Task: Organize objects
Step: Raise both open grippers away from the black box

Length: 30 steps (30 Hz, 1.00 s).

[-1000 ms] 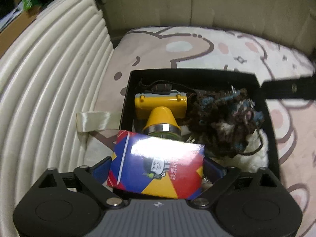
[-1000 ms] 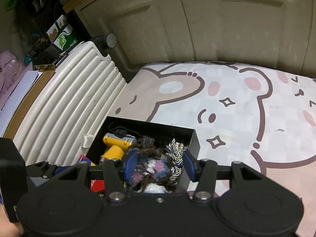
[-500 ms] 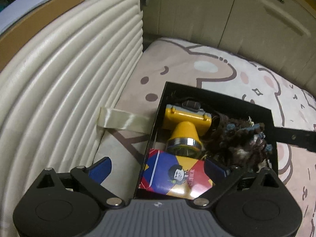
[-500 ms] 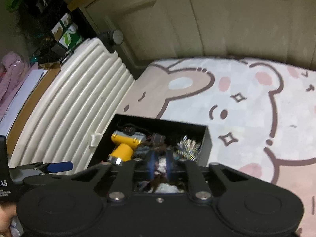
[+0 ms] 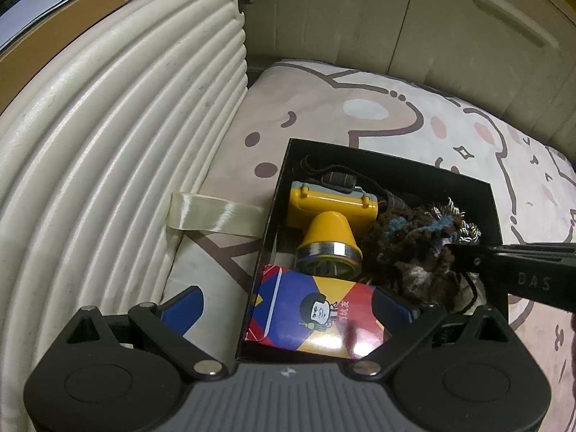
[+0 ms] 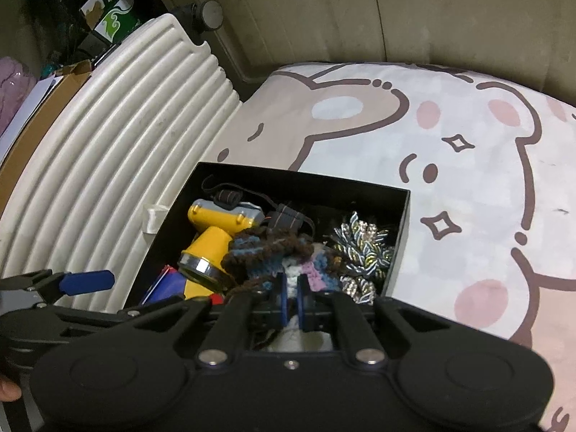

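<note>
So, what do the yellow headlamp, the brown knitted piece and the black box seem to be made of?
Yellow headlamp: apparently glossy moulded plastic, with a shiny metal-looking ring around the lens.
Brown knitted piece: thick yarn, probably wool or acrylic; the loops show clearly, matte and fuzzy.
Black box: probably stiff cardboard, matte, with thin straight walls and sharp corners.

The letters "DAS" stand in grey on the black right gripper point(image 5: 518, 273). The colourful box point(image 5: 316, 313) has writing too small to read.
</note>
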Each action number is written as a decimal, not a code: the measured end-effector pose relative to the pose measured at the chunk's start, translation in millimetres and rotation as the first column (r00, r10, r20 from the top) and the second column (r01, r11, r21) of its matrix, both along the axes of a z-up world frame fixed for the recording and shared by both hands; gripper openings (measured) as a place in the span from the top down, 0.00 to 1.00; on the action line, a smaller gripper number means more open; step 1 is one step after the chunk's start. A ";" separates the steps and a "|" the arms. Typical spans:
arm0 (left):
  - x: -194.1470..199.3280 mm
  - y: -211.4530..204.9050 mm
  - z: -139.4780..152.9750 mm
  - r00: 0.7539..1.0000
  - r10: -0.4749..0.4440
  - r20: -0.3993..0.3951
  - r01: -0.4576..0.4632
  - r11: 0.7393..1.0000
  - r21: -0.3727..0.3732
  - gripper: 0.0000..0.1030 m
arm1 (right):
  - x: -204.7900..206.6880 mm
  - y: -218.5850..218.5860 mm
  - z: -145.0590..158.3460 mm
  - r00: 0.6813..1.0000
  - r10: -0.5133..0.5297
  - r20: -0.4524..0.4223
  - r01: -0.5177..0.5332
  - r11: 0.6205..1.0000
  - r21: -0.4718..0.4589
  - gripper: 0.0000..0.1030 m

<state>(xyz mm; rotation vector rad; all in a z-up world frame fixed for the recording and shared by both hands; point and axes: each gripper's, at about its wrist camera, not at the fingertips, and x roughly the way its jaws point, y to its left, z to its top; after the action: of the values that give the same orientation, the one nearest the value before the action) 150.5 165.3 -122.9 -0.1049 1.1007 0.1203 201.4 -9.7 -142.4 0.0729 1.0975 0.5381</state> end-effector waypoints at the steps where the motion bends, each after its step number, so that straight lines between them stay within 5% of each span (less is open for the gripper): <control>1: -0.5 -0.2 0.6 1.000 0.001 -0.001 -0.001 1.000 0.002 0.04 | -0.1 -1.8 2.6 1.000 0.002 0.003 -0.002 1.000 0.000 0.94; 11: -6.6 -2.6 13.3 1.000 0.002 0.027 -0.002 1.000 -0.001 0.04 | -10.0 -25.2 35.2 0.993 -0.050 0.112 0.050 0.999 0.001 0.66; 19: -20.5 -7.9 38.2 0.997 -0.003 0.080 0.002 1.000 0.004 0.00 | -26.1 -34.7 59.1 0.980 -0.053 0.192 0.065 0.996 -0.060 0.16; 24: -33.4 -11.4 61.2 0.994 0.011 0.105 -0.015 0.999 0.033 0.00 | -37.4 -40.1 79.4 0.971 -0.041 0.236 0.061 0.995 -0.077 0.03; 30: -50.3 -21.4 92.1 0.990 0.030 0.137 -0.042 0.995 0.092 0.00 | -55.9 -50.7 99.4 0.965 -0.044 0.258 0.073 0.992 -0.104 0.00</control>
<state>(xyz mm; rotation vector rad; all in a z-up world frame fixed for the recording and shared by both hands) 100.2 144.0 -30.7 -0.0473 0.9561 0.1948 145.5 -60.4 -43.0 -0.0619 0.8687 0.4185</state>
